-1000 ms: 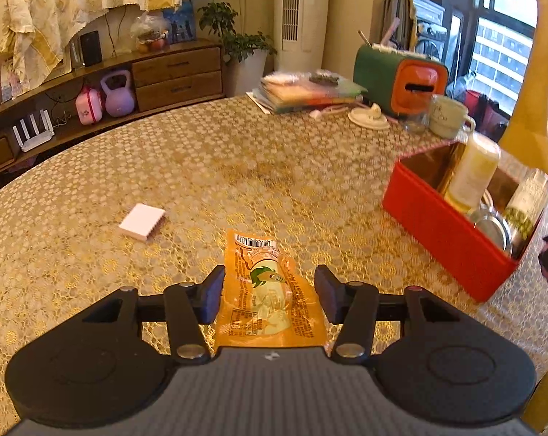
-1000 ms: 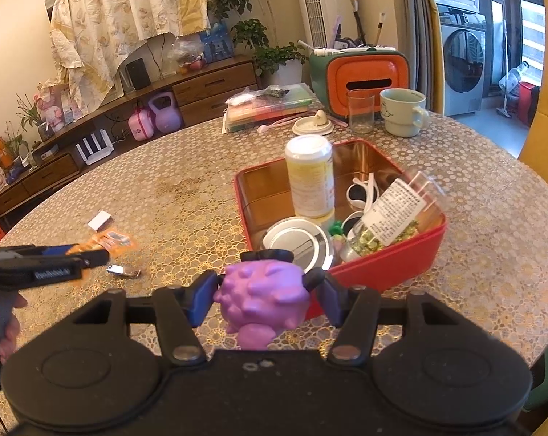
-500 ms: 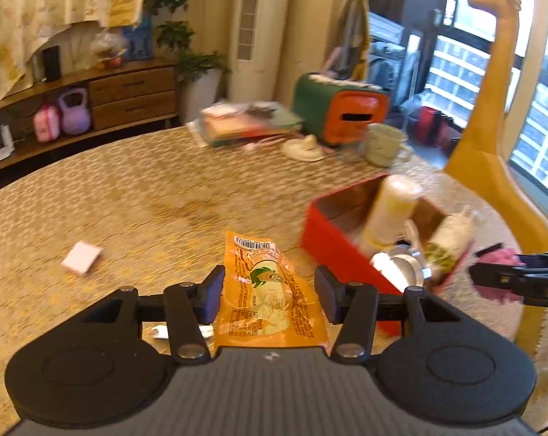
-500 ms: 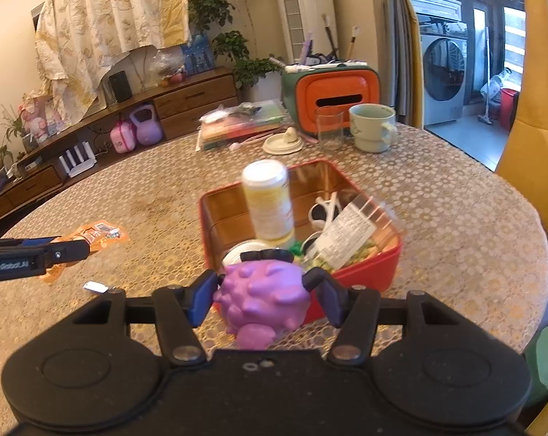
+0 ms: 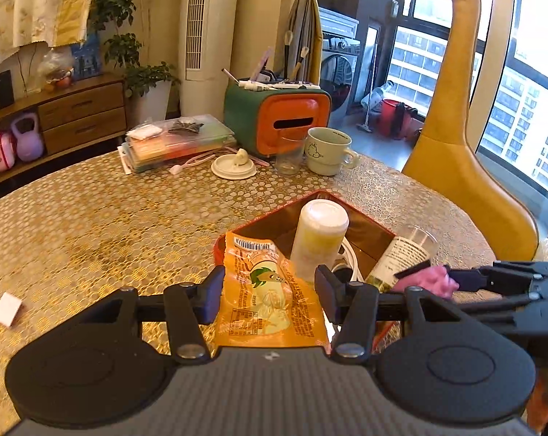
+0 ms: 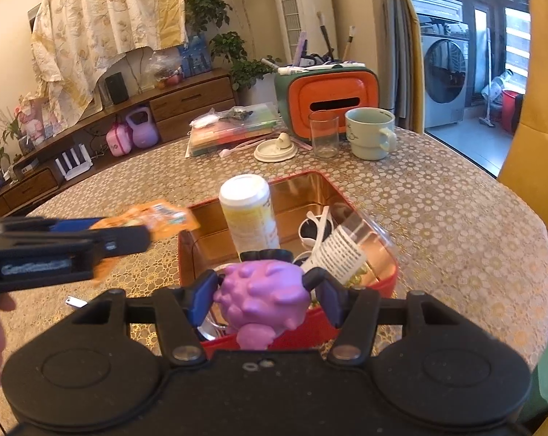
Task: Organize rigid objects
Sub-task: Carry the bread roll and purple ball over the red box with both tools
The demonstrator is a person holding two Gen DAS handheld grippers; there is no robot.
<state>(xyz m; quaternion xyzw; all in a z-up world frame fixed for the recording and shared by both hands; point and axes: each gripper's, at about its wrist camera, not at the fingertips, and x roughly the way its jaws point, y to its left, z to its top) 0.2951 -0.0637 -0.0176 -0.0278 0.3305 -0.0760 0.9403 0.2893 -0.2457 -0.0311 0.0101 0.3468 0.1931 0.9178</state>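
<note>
One orange foil snack packet (image 5: pixel 270 290) sits clamped in the left gripper (image 5: pixel 269 290); one knobbly purple plastic toy (image 6: pixel 261 298) sits clamped in the right gripper (image 6: pixel 264 296), both seemingly above one red rectangular tin box (image 6: pixel 386 276).

A green mug (image 6: pixel 371 132) and a clear glass (image 6: pixel 323 133) are seen side by side at the far end of the bench (image 6: pixel 437 218). Behind them an orange and green box (image 6: pixel 328 96) is set. A tall yellow giraffe (image 5: pixel 455 138) is seen by the window.
</note>
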